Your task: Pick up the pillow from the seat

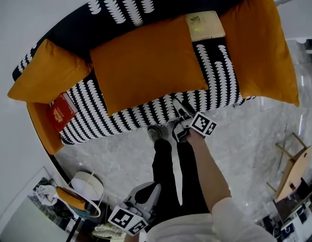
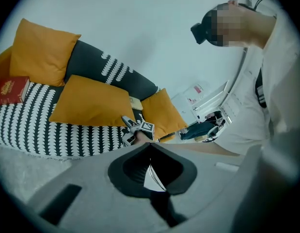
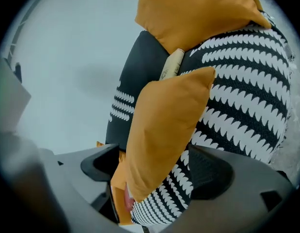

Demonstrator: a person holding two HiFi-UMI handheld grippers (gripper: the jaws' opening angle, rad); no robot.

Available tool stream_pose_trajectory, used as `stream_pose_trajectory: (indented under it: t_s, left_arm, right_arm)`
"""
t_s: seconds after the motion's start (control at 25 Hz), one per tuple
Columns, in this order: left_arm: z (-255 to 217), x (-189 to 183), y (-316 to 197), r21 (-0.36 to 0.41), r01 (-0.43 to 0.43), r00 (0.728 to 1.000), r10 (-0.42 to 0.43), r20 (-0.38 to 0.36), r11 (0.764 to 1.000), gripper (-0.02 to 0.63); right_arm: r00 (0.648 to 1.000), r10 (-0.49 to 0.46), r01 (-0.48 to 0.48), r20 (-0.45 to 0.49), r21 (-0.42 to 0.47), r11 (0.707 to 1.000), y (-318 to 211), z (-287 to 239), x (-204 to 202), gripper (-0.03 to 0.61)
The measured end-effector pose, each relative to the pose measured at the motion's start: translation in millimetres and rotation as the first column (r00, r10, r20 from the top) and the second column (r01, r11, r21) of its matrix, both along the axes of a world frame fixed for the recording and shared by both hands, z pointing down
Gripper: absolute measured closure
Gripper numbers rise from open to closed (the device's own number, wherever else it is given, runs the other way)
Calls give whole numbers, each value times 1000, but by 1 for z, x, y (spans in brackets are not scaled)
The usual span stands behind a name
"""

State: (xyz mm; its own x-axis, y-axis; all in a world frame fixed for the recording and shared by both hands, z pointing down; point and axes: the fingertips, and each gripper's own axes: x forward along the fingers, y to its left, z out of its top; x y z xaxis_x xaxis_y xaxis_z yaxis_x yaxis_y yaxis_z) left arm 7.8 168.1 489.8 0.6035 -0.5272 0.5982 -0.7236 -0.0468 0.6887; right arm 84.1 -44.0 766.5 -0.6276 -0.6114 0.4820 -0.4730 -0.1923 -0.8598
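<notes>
A large orange pillow (image 1: 145, 67) lies flat in the middle of the black-and-white patterned sofa seat (image 1: 224, 79). My right gripper (image 1: 177, 117) is at the seat's front edge, by the pillow's near right corner. In the right gripper view its jaws stand wide apart with the pillow's (image 3: 164, 125) corner and a strip of seat fabric between them; neither pad presses on the pillow. My left gripper (image 1: 144, 198) hangs low beside the person's legs, far from the sofa. Its jaws (image 2: 150, 171) look closed together with nothing held.
A second orange pillow (image 1: 47, 72) leans at the sofa's left end and a long one (image 1: 259, 44) at the right end. A red book (image 1: 60, 112) lies on the left of the seat, a cream book (image 1: 204, 25) behind the middle pillow. A wooden stool (image 1: 292, 168) stands on the marble floor at right.
</notes>
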Motion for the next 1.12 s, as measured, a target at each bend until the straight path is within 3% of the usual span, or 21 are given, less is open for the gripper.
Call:
stream_pose_trajectory:
  t_s: [0.16, 0.6, 0.84, 1.12]
  left_arm:
    - [7, 6, -6, -16, -16, 1000, 16, 3, 1000, 603]
    - [27, 9, -20, -79, -32, 999, 32, -5, 996, 603]
    - [36, 13, -31, -100, -43, 999, 41, -17, 994, 603]
    - [40, 11, -40, -111, -38, 999, 35, -23, 993, 603]
  right_arm:
    - [998, 31, -31, 51, 4, 1000, -13, 9, -6, 146]
    - [978, 164, -160, 130, -40, 986, -57, 37, -21, 130]
    - [978, 184, -176, 95, -93, 980, -68, 60, -25, 130]
    - [976, 137, -122, 169, -96, 988, -85, 68, -34, 133]
